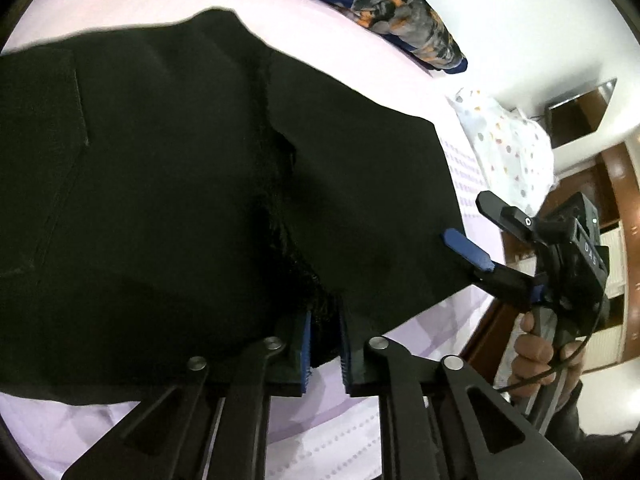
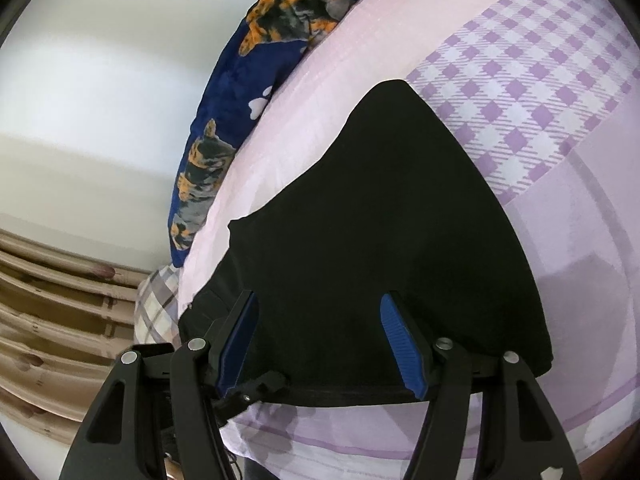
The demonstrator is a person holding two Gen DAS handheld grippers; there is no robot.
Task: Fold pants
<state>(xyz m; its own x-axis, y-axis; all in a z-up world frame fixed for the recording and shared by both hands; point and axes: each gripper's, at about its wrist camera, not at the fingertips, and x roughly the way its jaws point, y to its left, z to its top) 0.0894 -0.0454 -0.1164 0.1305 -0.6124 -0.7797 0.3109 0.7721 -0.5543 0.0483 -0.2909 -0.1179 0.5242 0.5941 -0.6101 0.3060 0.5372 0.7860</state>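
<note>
Pants (image 1: 160,208), black, lie spread on a bed (image 1: 120,0) covered with a pink and lilac sheet. In the left wrist view they fill the left and centre of the frame; a pocket seam runs down the far-left part and a dark crease runs down the middle toward the near edge.

The left claw (image 1: 325,354) sits at the near edge of the pants. Its blue pads (image 1: 307,354) stand close together with a bunch of black fabric between them, so it is closed on the pants.

At the right of this view, the right claw (image 1: 472,224) is spread wide. Its lower blue finger lies on the right edge of the pants; its upper black finger is above the sheet, apart from the fabric. A hand (image 1: 540,356) holds its grip. A dotted white pillow (image 1: 508,152) lies far right. A dog-print blanket (image 1: 400,4) lies at the far edge of the bed.

In the right wrist view, the blanket (image 2: 224,140) lies far left. The pants (image 2: 380,220) cover the centre, tapering to a far point. The right claw (image 2: 320,344) spans the near part of the fabric, fingers wide apart. A checked lilac panel (image 2: 540,80) of the sheet lies far right.
</note>
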